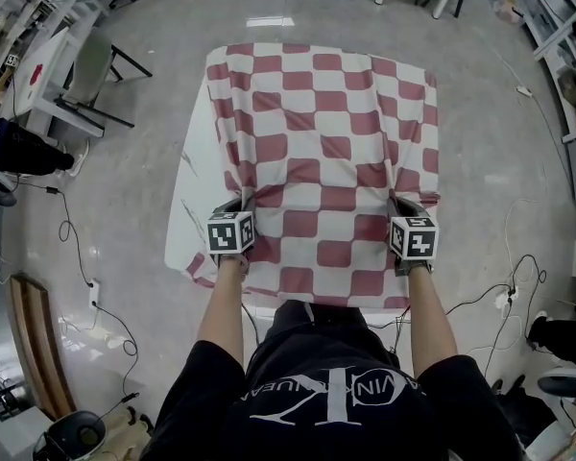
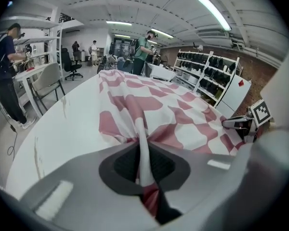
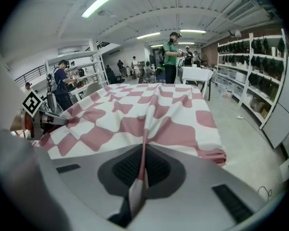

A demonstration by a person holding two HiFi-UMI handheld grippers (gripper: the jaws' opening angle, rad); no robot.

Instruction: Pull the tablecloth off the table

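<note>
1. Pinching the tablecloth (image 1: 326, 152), your left tool (image 1: 238, 205) and right tool (image 1: 403, 205) each clamp a fold near its near end.
2. The tablecloth lies on the desk (image 1: 184, 229), its long axis running away from you.

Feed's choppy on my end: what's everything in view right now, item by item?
tablecloth: one, red and white checks, over the table, bunched near the grippers
table: one, white, bare strip along its left side
chair: one, grey, floor at far left
power strip: one, white, floor left of the table, cables trailing
shelving: one run, white, dark items, right wall
bystander in green: one, beyond the far end
left gripper: one, grey, shut on the tablecloth
right gripper: one, grey, shut on the tablecloth
</note>
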